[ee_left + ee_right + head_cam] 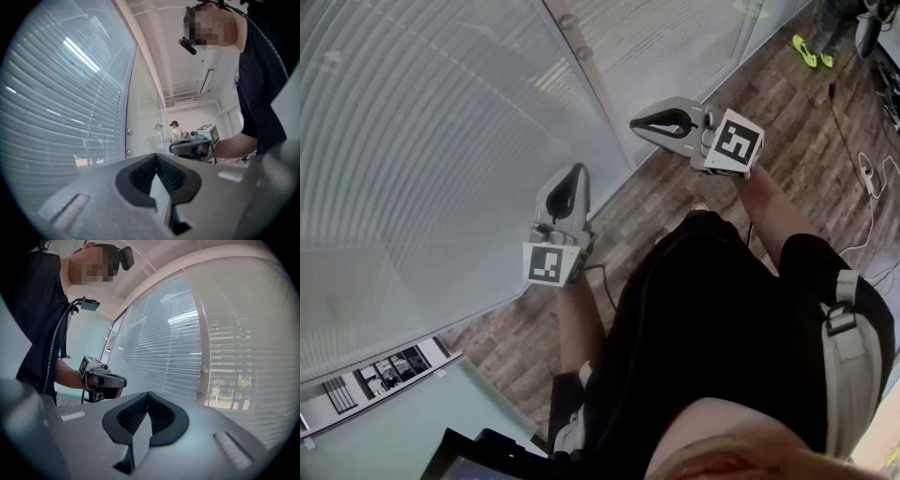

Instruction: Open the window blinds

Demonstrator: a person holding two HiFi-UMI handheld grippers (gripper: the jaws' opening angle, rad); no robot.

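White horizontal-slat window blinds [422, 141] lowered behind glass across the left, brown wood-plank floor [787, 159] beneath, grey left gripper [576, 173] and grey right gripper [639, 123] side by side, both clenched on nothing, tips near the blinds, not touching

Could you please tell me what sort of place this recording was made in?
Most likely an office or lab interior: tall glazed walls hung with white horizontal slatted blinds, a brown wood-plank floor with white cables trailing across it, and a long ceiling strip light.
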